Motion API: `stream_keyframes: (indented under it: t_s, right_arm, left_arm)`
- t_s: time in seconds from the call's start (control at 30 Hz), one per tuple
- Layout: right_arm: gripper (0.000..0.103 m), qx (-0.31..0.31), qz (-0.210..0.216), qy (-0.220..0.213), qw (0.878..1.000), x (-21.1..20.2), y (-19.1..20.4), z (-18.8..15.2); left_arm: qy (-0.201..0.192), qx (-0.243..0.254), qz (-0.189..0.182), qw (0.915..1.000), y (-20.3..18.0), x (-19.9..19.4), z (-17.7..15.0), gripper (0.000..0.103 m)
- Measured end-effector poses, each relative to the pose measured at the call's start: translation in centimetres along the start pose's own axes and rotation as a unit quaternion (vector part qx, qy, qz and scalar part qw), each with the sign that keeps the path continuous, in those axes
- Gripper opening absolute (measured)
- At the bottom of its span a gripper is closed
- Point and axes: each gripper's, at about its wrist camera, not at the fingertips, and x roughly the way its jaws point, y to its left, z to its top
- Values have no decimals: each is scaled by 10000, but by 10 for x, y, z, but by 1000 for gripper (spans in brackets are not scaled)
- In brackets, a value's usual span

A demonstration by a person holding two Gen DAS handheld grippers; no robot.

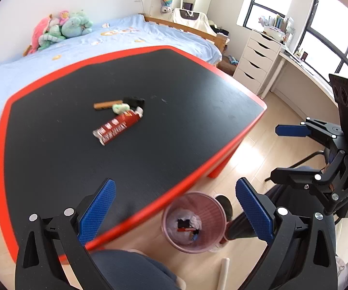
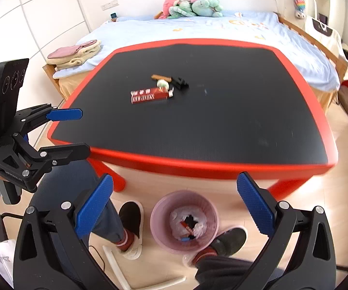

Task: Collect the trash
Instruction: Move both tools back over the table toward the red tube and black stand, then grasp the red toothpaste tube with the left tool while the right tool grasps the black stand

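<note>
A red snack wrapper [image 1: 116, 126] [image 2: 149, 95], a brown stick [image 1: 108, 104] [image 2: 160, 77], a pale green crumpled scrap [image 1: 120, 107] [image 2: 163, 83] and a black piece [image 1: 135, 102] [image 2: 180, 82] lie together mid-table. A pink mesh bin [image 1: 193, 222] [image 2: 184, 222] with trash inside stands on the floor by the table's near edge. My left gripper [image 1: 175, 213] is open and empty above the table edge and bin. My right gripper [image 2: 174, 209] is open and empty above the bin. Each gripper shows in the other's view, the right one [image 1: 278, 153] and the left one [image 2: 84, 131].
The table [image 1: 198, 133] [image 2: 222, 164] is black-topped with a red rim. A bed [image 1: 125, 38] with plush toys lies behind it. White drawers [image 1: 258, 60] stand at the right. The person's legs and feet [image 2: 130, 227] flank the bin on the wooden floor.
</note>
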Motion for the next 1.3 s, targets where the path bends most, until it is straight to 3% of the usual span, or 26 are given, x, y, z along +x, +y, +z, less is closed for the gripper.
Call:
stream_keyframes:
  t_s: [0.4, 0.73, 0.97, 1.17, 1.3]
  right_arm:
    - [100, -502, 84, -96, 9987, 32, -3, 82]
    - [100, -874, 176, 189, 9958, 105, -17, 140]
    - [100, -1061, 256, 415, 9932, 150, -27, 156]
    - [78, -1260, 380, 647, 9892, 183, -28, 160]
    - [67, -1324, 468, 695, 9877, 195, -28, 162]
  left_arm:
    - [-35, 136, 161, 9998, 36, 15, 36, 95]
    - [207, 368, 56, 9991, 72, 52, 60, 95]
    - [413, 528, -48, 9977, 87, 83, 63, 95]
    - [492, 578, -104, 9971, 93, 101, 61, 93]
    - [550, 569, -115, 9968, 97, 108, 60, 76]
